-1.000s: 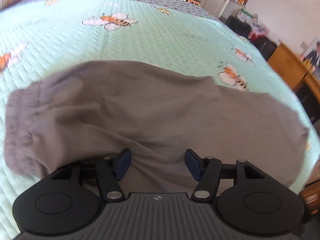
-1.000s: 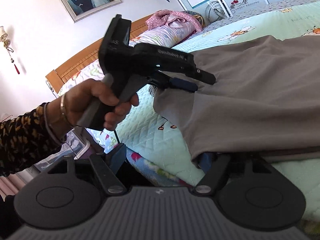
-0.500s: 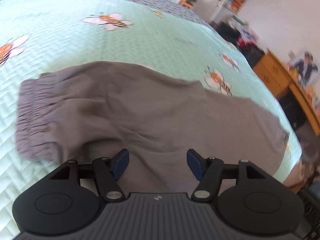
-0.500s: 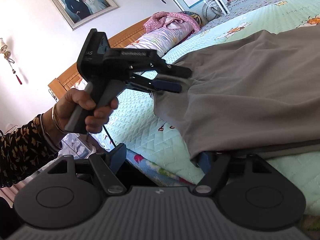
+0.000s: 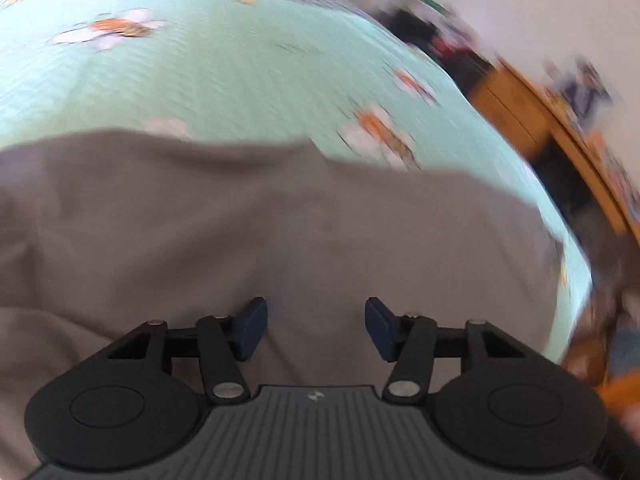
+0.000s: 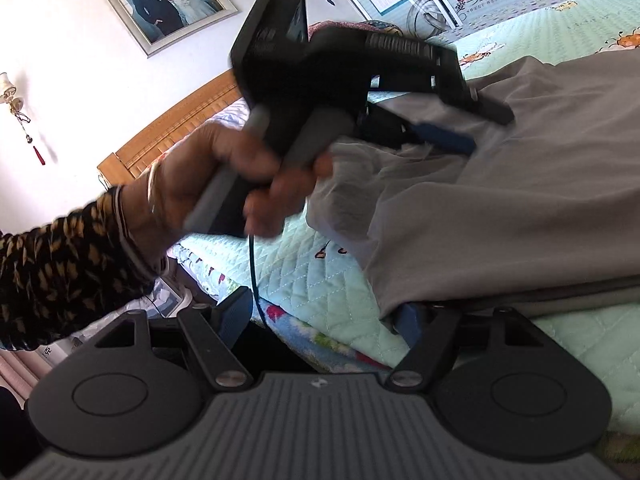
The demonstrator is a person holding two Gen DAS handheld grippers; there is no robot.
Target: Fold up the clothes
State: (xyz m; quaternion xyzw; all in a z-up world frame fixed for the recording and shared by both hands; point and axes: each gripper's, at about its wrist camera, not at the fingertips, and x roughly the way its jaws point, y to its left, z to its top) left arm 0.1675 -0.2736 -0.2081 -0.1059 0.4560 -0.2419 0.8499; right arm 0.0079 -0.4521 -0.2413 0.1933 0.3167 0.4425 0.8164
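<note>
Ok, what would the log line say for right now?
task: fold clothes | left gripper: jaws just closing, gray trousers between, not pinched | right gripper: open, trousers edge draped on one pad | trousers: on bed

The left gripper (image 5: 316, 326), gripped by a hand (image 6: 240, 176) in a patterned sleeve (image 6: 60, 272), points steeply down with jaws apart, having just narrowed, while the right gripper (image 6: 324, 320) stands wide, nearly level.

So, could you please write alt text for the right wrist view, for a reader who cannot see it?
A hand holds the left gripper over grey trousers spread on a mint green quilted bedspread. In the foreground, the right gripper is open at the garment's near corner. A framed photo hangs on the wall.
</note>
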